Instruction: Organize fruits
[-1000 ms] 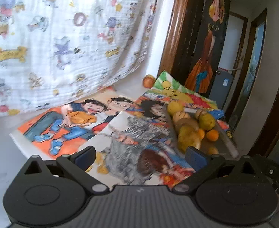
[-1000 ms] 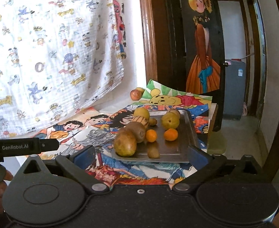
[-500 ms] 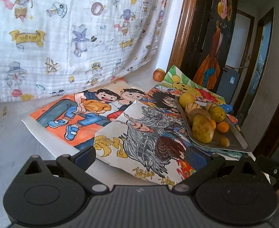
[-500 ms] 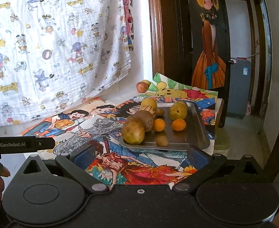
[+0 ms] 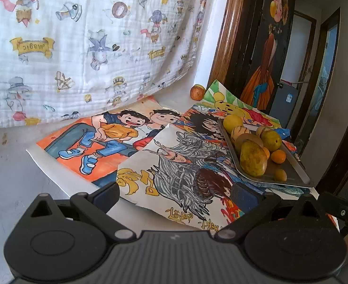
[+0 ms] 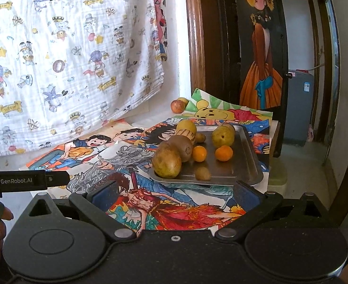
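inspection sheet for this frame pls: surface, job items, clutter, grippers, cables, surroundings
Surface: pale tabletop overlaid with cartoon posters.
Job's things: metal tray holding mixed fruit, including two oranges; reddish fruit loose at the wall, off the tray.
Clutter: nothing seen beyond the posters.
Grippers: left gripper open, empty; right gripper open, empty, short of the tray.
Cables: nothing seen.
Surroundings: printed cloth on the wall, wooden door frame, open doorway on the right.

Tray (image 6: 247, 156) ahead of the right jaws: brushed metal, dull sheen, smooth. Drawings (image 5: 150, 165) under and ahead of the left jaws: matt paper; hanging cloth (image 5: 91, 47) beyond them: crinkled woven cotton look. Door frame (image 6: 195, 35): glossy varnished wood; gripper bodies: matt black plastic.
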Motion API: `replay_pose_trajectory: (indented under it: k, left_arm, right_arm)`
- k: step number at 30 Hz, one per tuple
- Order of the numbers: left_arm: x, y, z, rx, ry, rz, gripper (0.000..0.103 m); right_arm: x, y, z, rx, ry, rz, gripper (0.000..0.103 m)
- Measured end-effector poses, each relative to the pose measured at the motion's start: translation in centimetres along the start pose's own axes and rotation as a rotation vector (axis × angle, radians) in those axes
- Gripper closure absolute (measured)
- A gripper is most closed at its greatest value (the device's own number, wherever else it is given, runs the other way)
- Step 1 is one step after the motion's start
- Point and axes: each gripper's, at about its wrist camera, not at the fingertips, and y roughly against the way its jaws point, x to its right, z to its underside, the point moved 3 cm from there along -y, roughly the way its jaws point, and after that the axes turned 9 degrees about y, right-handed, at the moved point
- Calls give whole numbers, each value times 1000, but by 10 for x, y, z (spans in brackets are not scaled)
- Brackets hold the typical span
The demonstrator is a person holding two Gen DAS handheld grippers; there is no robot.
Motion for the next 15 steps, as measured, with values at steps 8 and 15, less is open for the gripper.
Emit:
replay_pose_trajectory:
  k: [8,15]
  left_arm:
    - [-1,-1,1,-3,2,0,0]
    - [-1,-2,2,-9,2,-1,0]
  right_arm:
    - [-1,-1,1,-4,0,-3,1]
    - [-1,-2,2,-5,-2,-4,1]
